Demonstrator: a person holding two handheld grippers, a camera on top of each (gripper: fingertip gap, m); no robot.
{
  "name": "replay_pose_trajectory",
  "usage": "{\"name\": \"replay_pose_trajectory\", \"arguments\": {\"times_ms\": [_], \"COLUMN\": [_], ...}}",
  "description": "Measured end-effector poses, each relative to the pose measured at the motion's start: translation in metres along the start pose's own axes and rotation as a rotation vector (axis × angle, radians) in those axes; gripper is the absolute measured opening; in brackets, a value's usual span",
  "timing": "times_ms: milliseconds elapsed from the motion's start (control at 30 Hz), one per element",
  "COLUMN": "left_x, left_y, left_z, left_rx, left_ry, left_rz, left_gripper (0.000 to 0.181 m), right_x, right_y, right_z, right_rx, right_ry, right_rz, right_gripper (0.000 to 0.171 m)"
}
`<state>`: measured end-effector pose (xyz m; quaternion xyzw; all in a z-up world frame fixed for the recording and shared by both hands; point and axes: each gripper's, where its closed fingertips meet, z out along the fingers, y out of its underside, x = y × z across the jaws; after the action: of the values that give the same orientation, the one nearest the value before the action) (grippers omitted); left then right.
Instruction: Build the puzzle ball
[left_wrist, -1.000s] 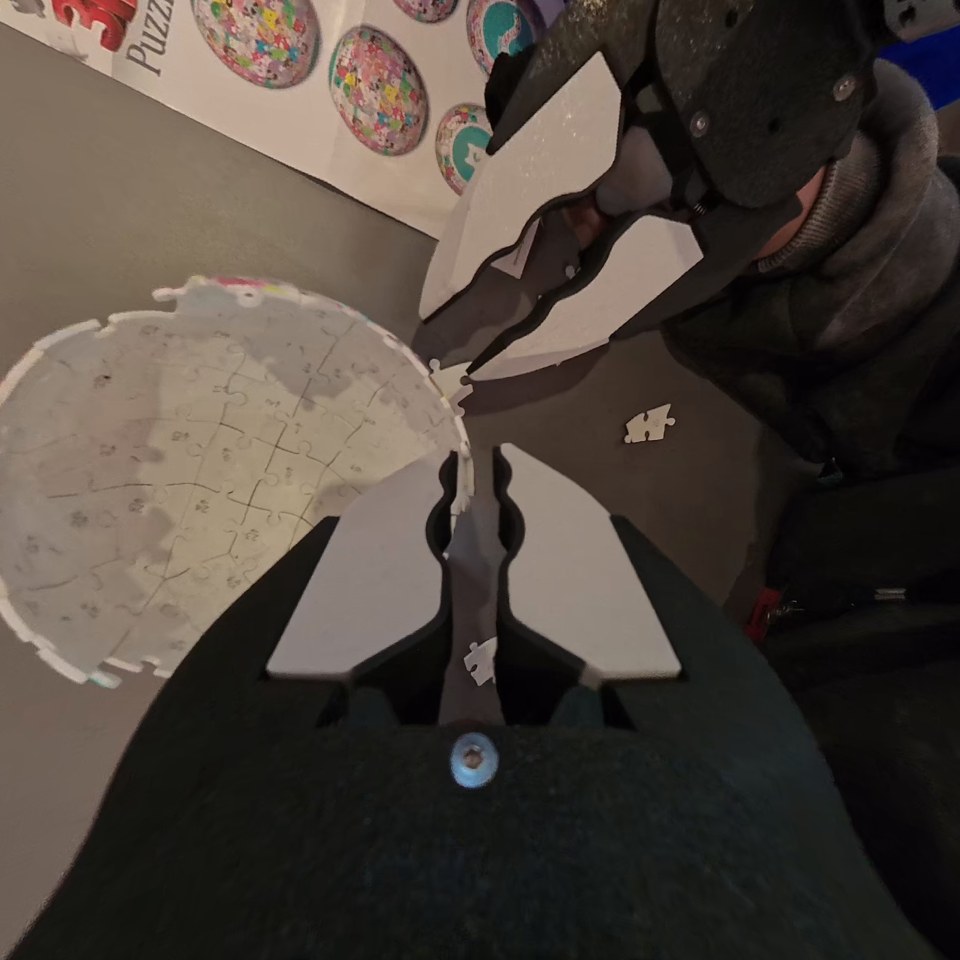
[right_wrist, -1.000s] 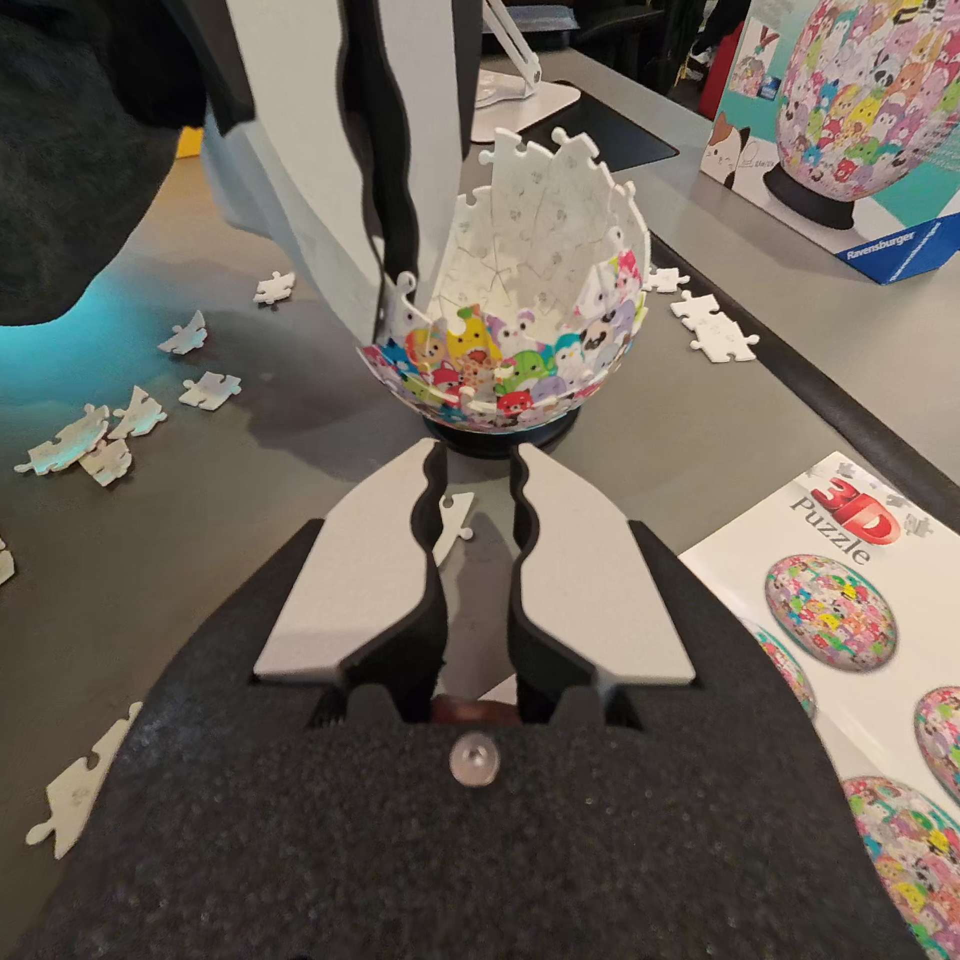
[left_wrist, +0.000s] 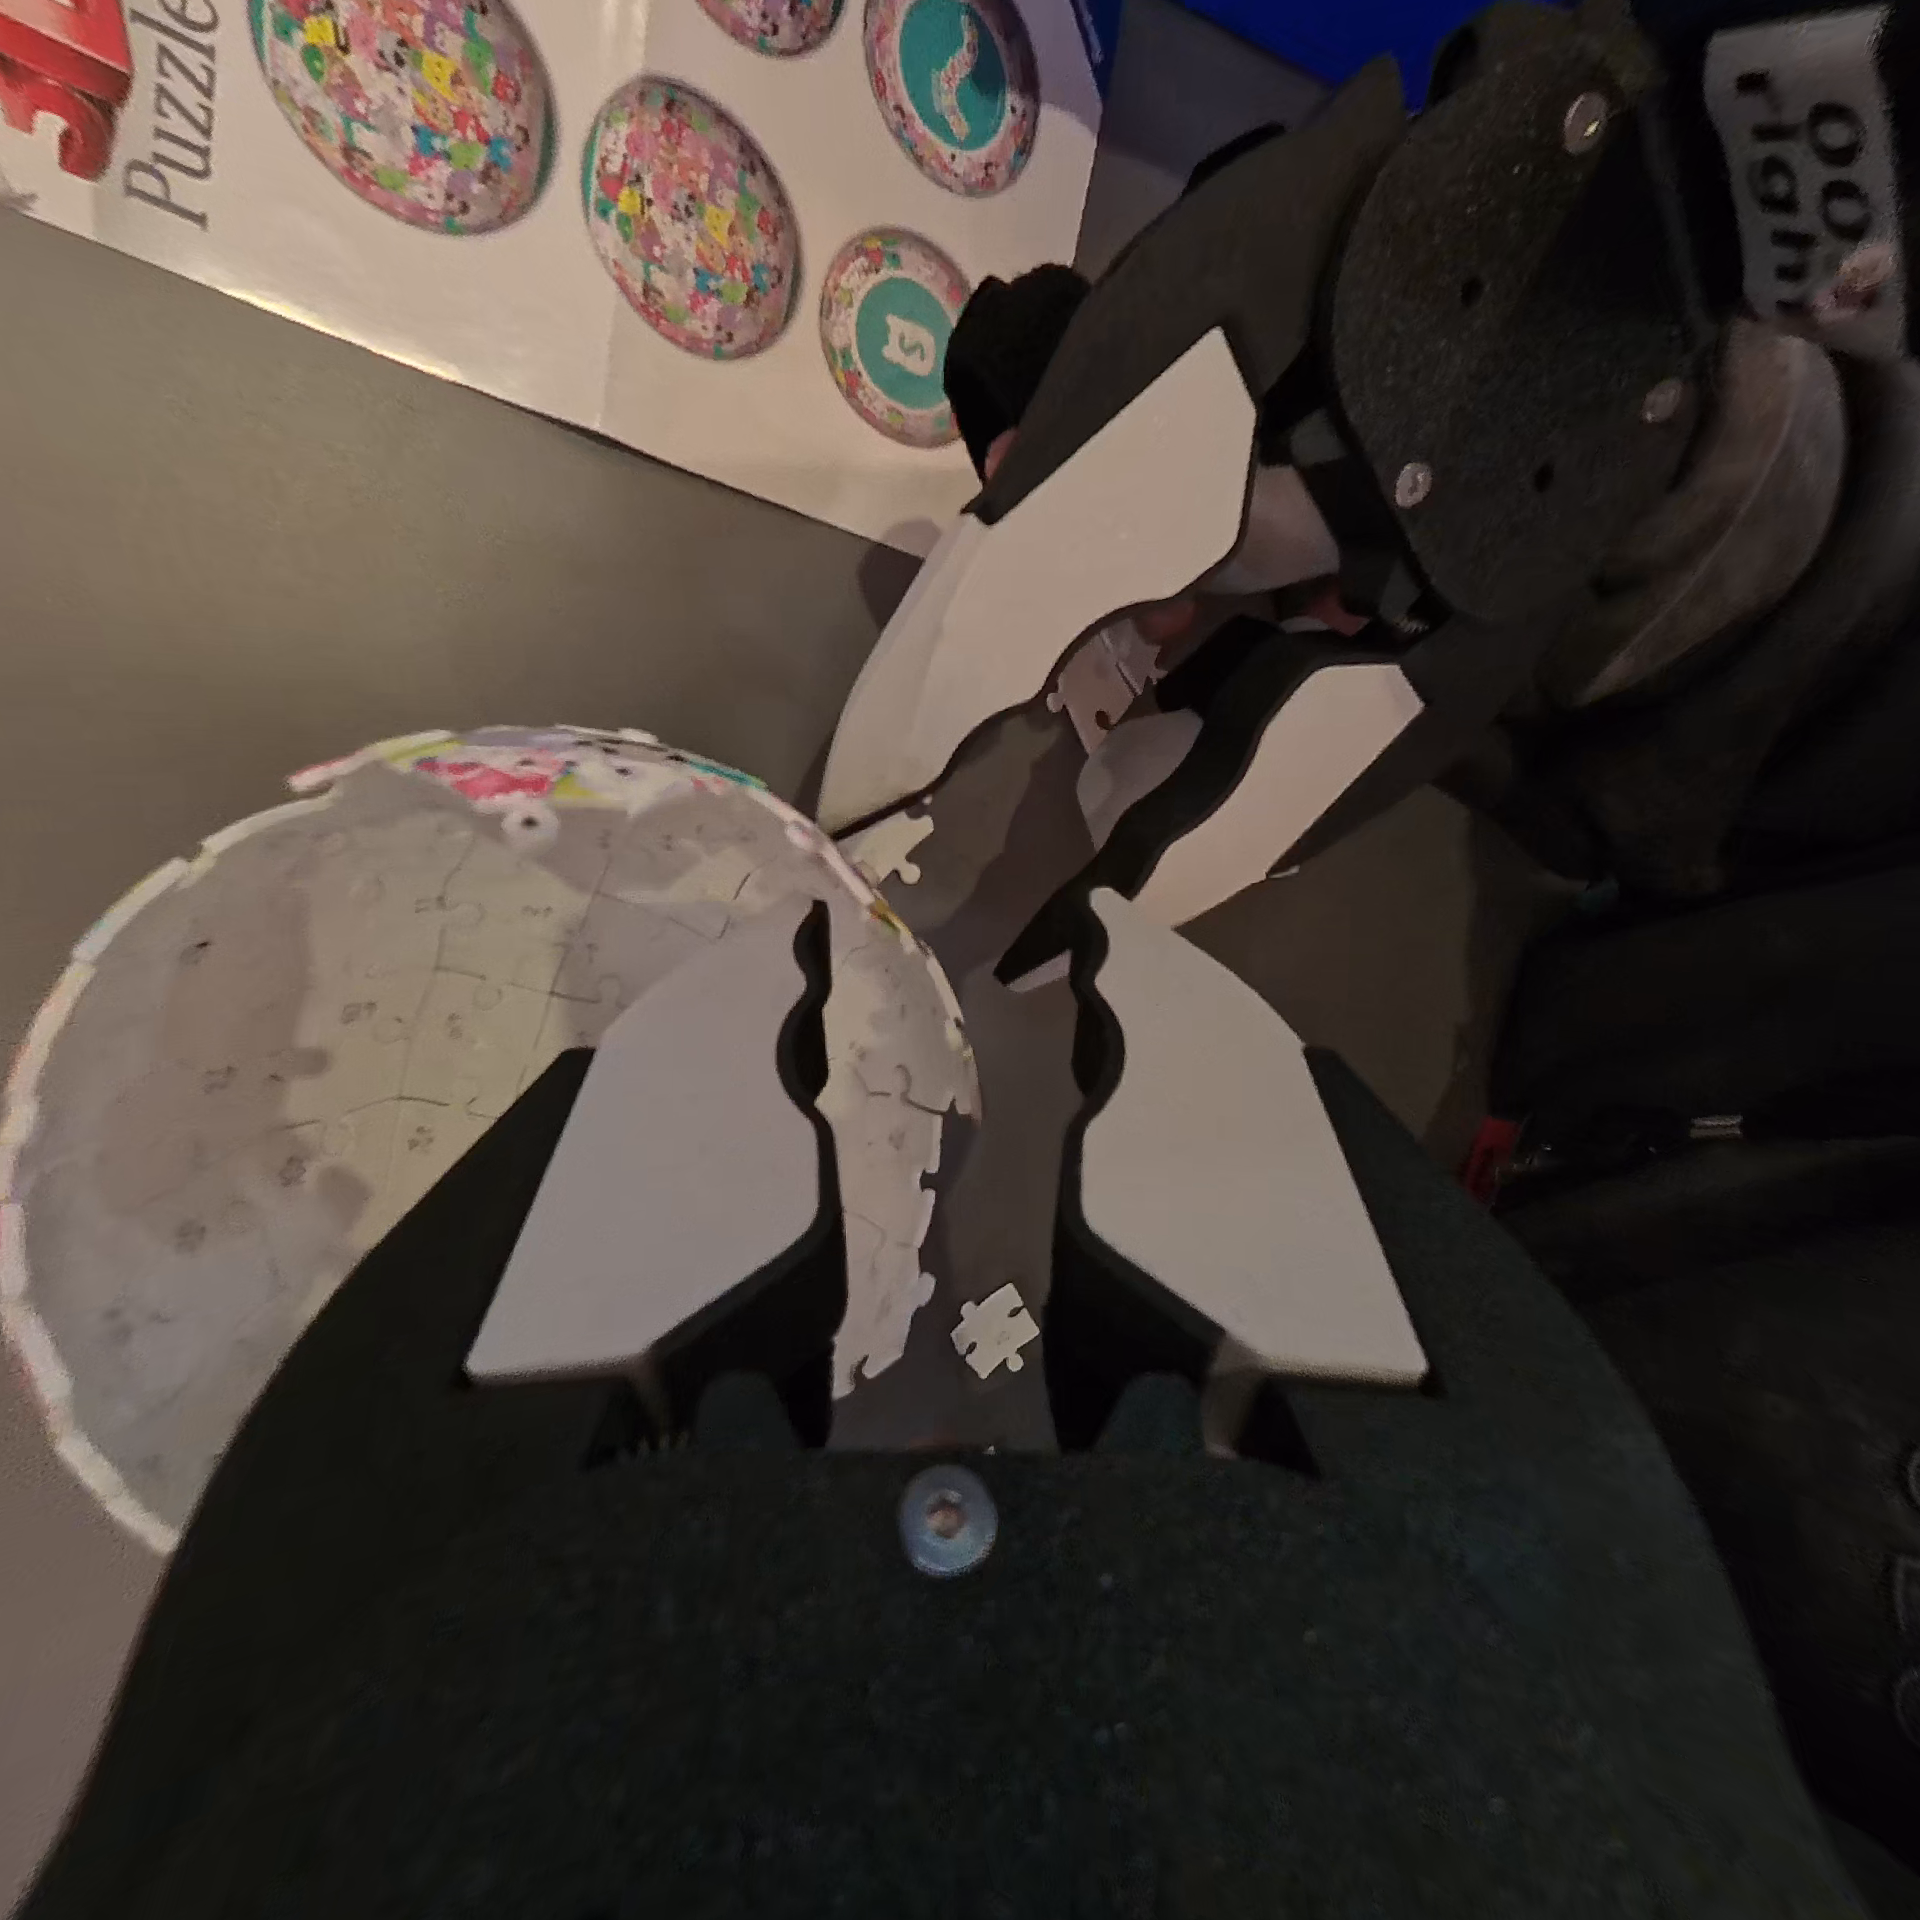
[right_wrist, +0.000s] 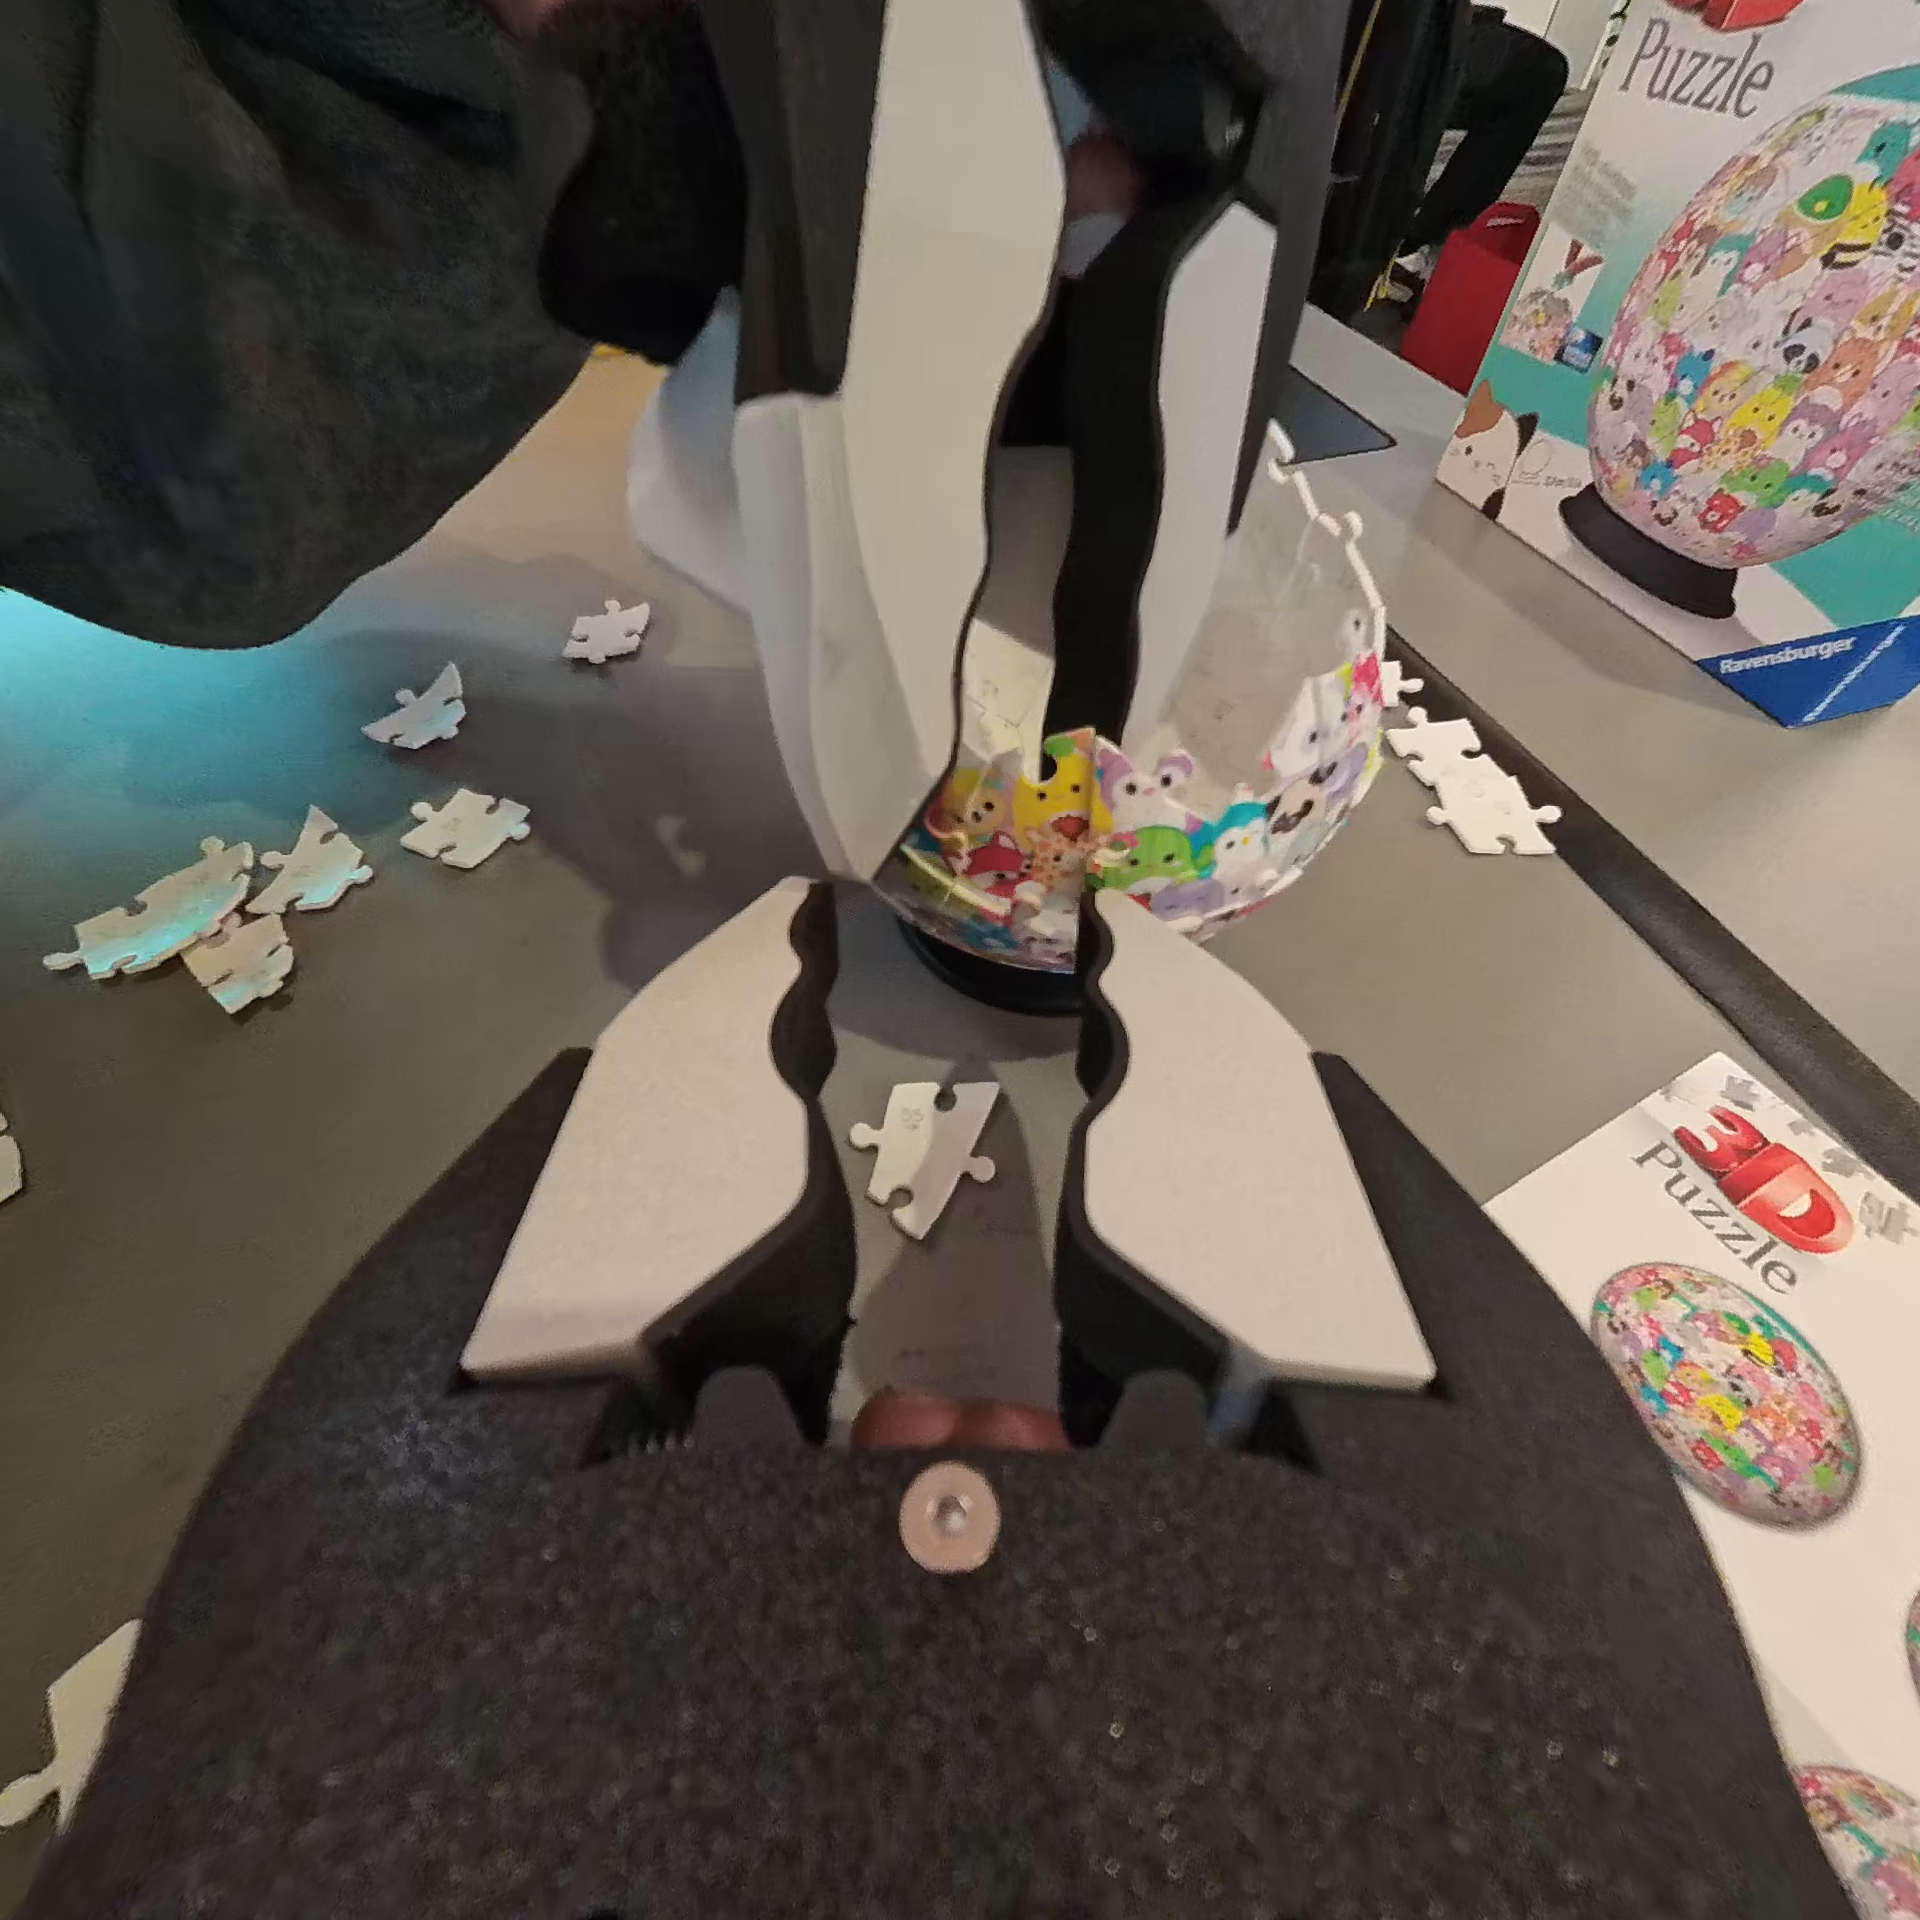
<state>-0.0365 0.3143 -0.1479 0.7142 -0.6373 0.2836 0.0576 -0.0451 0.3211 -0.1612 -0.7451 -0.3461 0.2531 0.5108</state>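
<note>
Hovering over the half-built puzzle ball (left_wrist: 343, 1039), the left claw (left_wrist: 951, 935) gapes — the right claw (right_wrist: 956, 914) too, a loose piece (right_wrist: 925, 1153) on the desk (right_wrist: 364, 1091) between its fingers.

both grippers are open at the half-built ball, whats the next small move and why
Probably lower the right gripper and close its jaws on the loose piece lying on the table between them. Both sets of jaws stand open and hold nothing, the puzzle ball on its stand has a ragged unfinished rim, and the left gripper straddles its near wall, seemingly placed to steady it.
</note>
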Motion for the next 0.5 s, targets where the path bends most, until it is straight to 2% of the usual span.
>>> {"name": "replay_pose_trajectory", "arguments": {"times_ms": [500], "left_x": [0.0032], "left_y": [-0.0035], "left_z": [0.0025], "left_rx": [0.011], "left_ry": [0.056], "left_rz": [0.003], "left_gripper": [0.041], "right_x": [0.0034], "right_y": [0.0016], "right_z": [-0.0016], "right_rx": [-0.006], "right_ry": [0.012], "right_rz": [-0.003], "right_gripper": [0.044]}}
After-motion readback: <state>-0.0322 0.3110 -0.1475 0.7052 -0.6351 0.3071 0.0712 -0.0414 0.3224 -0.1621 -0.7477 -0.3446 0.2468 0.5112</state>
